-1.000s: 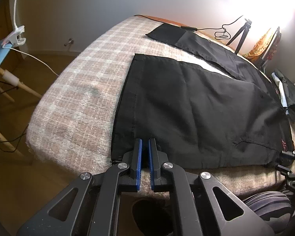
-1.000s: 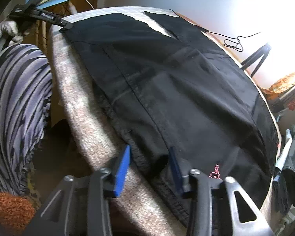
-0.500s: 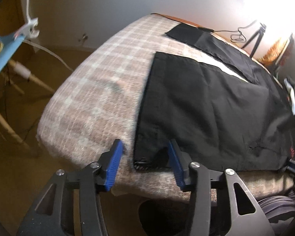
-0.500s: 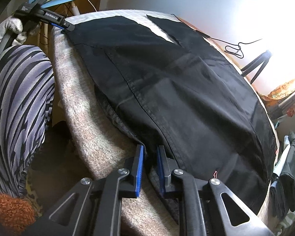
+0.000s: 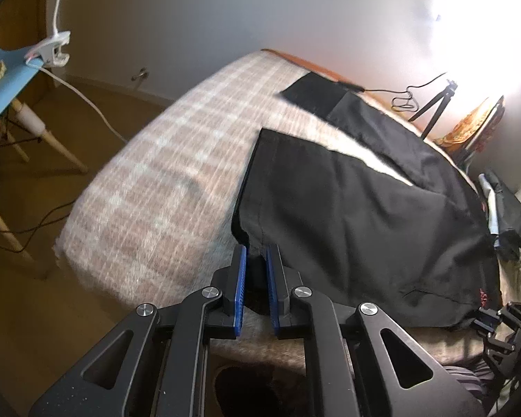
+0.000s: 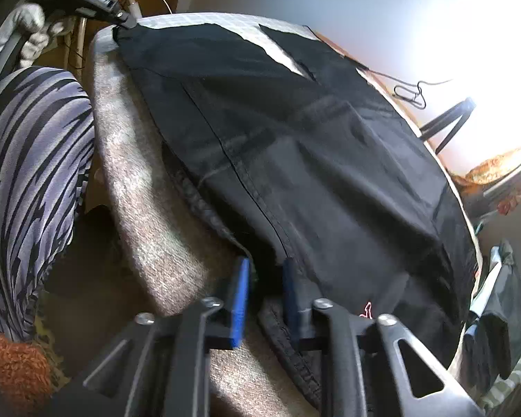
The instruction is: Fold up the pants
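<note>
Black pants (image 5: pixel 364 215) lie spread on a plaid blanket (image 5: pixel 177 180), with the legs running away toward the far end. My left gripper (image 5: pixel 257 271) is shut on the near leg-hem corner, which is lifted slightly off the blanket. My right gripper (image 6: pixel 265 274) is shut on the waistband edge of the pants (image 6: pixel 295 160) near the front of the bed. The left gripper also shows at the top left of the right wrist view (image 6: pixel 121 19), and the right gripper shows at the lower right of the left wrist view (image 5: pixel 486 319).
A blue chair (image 5: pixel 3 76) with a white clip lamp (image 5: pixel 52 48) stands left of the bed. A small tripod (image 5: pixel 437 107) and a cable sit at the far end. Dark folded clothes (image 5: pixel 503 215) lie at the right. The person's striped leg (image 6: pixel 31 160) is close by.
My left gripper opened, moved to the hem corner and shut on it, lifting it. My right gripper shut on the waistband and has raised it a little.
</note>
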The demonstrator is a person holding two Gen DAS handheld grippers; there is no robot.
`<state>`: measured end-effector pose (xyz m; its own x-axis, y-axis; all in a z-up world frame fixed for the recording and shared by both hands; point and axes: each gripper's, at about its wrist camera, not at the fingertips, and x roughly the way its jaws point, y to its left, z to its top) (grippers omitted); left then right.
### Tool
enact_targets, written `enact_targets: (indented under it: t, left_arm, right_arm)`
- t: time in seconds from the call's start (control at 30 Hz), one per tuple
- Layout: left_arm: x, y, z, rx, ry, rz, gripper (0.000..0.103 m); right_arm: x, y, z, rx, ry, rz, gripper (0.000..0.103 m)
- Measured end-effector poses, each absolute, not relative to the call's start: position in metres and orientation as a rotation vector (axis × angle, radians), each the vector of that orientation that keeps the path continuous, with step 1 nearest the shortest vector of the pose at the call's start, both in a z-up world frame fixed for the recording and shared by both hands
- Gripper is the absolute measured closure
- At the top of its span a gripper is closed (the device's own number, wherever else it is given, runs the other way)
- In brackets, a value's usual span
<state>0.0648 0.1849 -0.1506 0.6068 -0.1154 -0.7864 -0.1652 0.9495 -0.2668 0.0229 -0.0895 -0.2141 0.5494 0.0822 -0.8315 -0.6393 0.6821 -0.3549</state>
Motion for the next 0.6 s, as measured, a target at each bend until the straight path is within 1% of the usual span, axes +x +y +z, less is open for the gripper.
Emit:
enact_targets:
  t: [0.03, 0.1, 0.37, 0.43, 0.47, 0.5, 0.53, 0.6]
  left_arm:
    - [0.064, 0.185, -0.149, -0.327, 0.919, 0.028, 0.093]
    - [0.064, 0.186, -0.15, -0.321, 0.922, 0.023, 0.094]
    - [0.063, 0.195, -0.165, -0.425, 0.936, 0.002, 0.094]
    - [0.061, 0.194, -0.171, -0.437, 0.958, 0.01, 0.092]
    - [0.059, 0.194, -0.173, -0.448, 0.965, 0.012, 0.087]
    - [0.057, 0.195, -0.176, -0.472, 0.975, 0.015, 0.078]
    - [0.053, 0.196, -0.177, -0.492, 0.979, 0.028, 0.074]
    - [0.044, 0.197, -0.178, -0.535, 0.981, 0.045, 0.072]
  right_arm:
    - [0.022, -0.089, -0.212, -0.702, 0.891, 0.474, 0.098]
    - [0.023, -0.091, -0.205, -0.672, 0.882, 0.472, 0.101]
    - [0.038, -0.093, -0.181, -0.644, 0.847, 0.435, 0.103]
    - [0.042, -0.094, -0.179, -0.637, 0.851, 0.432, 0.103]
    - [0.044, -0.094, -0.179, -0.644, 0.85, 0.429, 0.103]
    - [0.046, -0.094, -0.18, -0.651, 0.851, 0.427, 0.103]
    - [0.048, -0.093, -0.18, -0.656, 0.851, 0.426, 0.103]
    - [0.05, -0.093, -0.179, -0.66, 0.849, 0.426, 0.103]
